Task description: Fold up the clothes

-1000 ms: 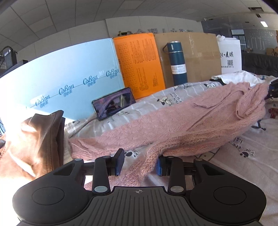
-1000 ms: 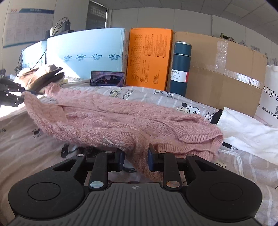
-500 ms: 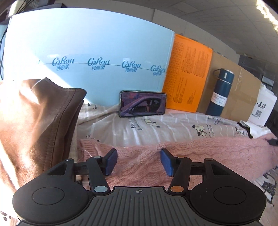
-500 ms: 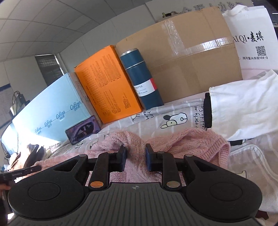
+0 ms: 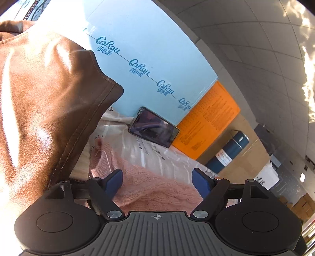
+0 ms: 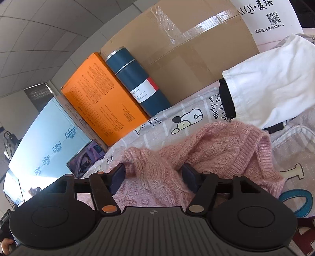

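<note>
Only left view shows brown leather garment [image 5: 45, 110]; right, white garment [image 6: 271, 82].

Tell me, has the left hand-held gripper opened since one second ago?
Yes. The left hand-held gripper, earlier pinching the pink sweater, now stands wide open, nearer the brown leather jacket.

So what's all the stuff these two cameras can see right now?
Pink knitted sweater: one, on the bedsheet, under both grippers.
Bedsheet: one, pale, cartoon print.
Brown leather garment: one, left.
White garment: one, right.
Phone: one, dark, leaning on blue box.
Blue box: one, back.
Orange box: one.
Flask: one, dark blue.
Cardboard box: one, brown.
White bag: one.
Left gripper: open.
Right gripper: open.
</note>
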Available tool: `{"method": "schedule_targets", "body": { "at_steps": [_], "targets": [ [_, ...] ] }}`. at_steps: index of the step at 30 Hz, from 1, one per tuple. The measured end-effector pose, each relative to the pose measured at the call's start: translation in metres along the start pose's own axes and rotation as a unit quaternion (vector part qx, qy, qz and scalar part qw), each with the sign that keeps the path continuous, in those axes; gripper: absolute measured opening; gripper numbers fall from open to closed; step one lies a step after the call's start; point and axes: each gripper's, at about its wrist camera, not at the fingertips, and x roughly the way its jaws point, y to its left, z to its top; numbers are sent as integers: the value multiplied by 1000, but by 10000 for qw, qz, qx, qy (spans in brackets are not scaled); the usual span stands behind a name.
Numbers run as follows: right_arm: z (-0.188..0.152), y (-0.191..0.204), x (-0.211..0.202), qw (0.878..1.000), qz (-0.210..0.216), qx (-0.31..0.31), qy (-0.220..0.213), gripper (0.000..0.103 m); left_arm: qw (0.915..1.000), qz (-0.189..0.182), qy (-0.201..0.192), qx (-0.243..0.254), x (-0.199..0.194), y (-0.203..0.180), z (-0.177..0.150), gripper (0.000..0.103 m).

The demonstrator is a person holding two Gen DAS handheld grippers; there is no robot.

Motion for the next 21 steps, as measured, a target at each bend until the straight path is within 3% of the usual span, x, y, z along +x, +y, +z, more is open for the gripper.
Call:
{"method": "schedule_targets", "body": {
  "at_steps": [2,5,7,8,9,11,12,18,21],
  "targets": [
    [-3,6,0,9998,-40,-214,1,73,9981,282,130,534,2,-13,-6,86],
    [-6,11,1,9989,-129,-443,36,74,9805,1032,426,1615,22,-39,-22,86],
    [-6,11,2,9989,-132,-455,50,75,9773,1081,471,1761,26,-43,-24,84],
    [-6,11,2,9989,-130,-448,46,75,9789,1057,427,1698,24,-41,-23,73],
    [-6,10,1,9990,-126,-435,33,75,9808,1096,380,1570,22,-36,-21,44],
    [-5,10,0,9991,-120,-410,5,75,9810,1338,275,1376,17,-28,-19,15],
    [-5,9,-1,9991,-116,-398,-9,75,9812,1349,207,1362,13,-27,-19,11],
    [-4,8,-4,9994,-96,-323,-91,75,9723,1395,-218,1863,2,-50,-4,9],
    [-3,7,-6,9995,-86,-285,-132,75,9675,1430,-143,2079,13,-59,11,9]
  ]
}}
